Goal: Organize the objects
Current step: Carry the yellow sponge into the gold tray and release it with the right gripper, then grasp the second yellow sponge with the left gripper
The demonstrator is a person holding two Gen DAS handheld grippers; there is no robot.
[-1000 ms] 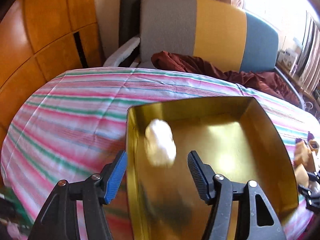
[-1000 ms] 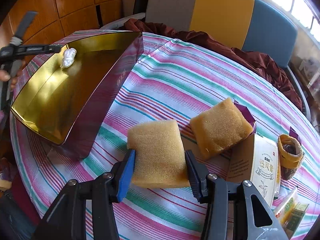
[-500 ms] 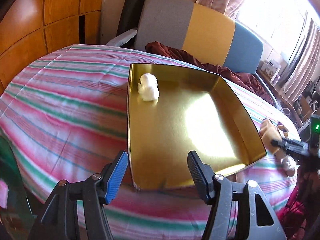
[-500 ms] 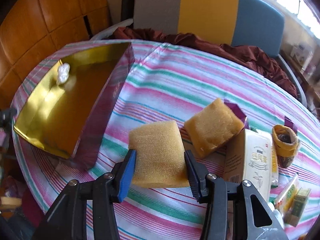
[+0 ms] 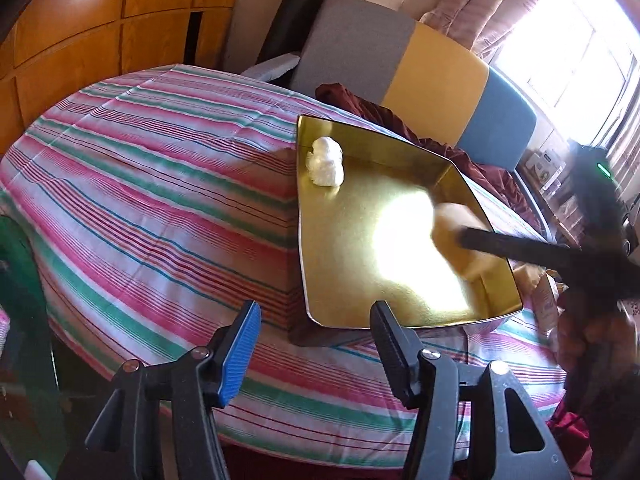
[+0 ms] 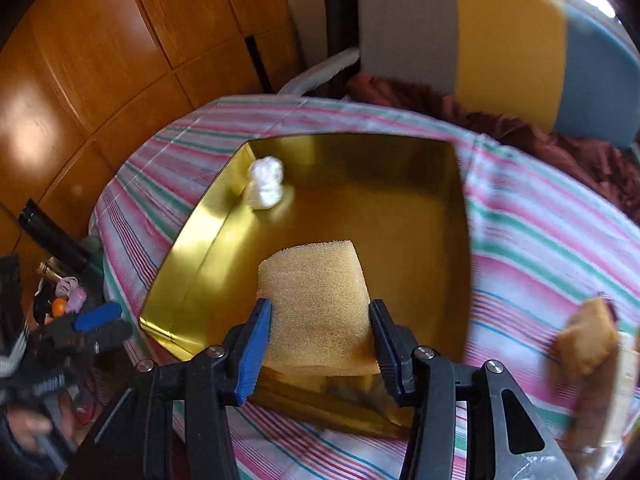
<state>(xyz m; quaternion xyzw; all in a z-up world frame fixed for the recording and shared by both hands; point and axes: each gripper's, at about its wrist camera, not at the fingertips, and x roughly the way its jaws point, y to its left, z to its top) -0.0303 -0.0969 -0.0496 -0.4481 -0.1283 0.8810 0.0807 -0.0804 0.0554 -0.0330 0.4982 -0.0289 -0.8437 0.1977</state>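
Note:
A shiny gold tray point(image 5: 320, 316) point(image 6: 192, 248) lies on the striped tablecloth. A small white lump point(image 5: 326, 156) point(image 6: 266, 182) sits in its far left corner. My right gripper point(image 6: 316, 328) is shut on a yellow sponge point(image 6: 316, 296) and holds it over the tray's near part; the sponge shows blurred in the left wrist view point(image 5: 456, 224). My left gripper point(image 5: 316, 344) is open and empty, just off the tray's near edge. A second yellow sponge point(image 6: 584, 344) lies on the cloth to the right.
A grey, yellow and blue chair point(image 5: 420, 60) with dark red cloth point(image 5: 372, 108) stands behind the round table. Wooden panels point(image 6: 100, 60) are at the left. Small items point(image 6: 64, 300) lie low beside the table's left edge.
My right gripper lifted the yellow sponge off the cloth and carried it left over the gold tray. My left gripper pulled back from the tray after letting go of the white lump.

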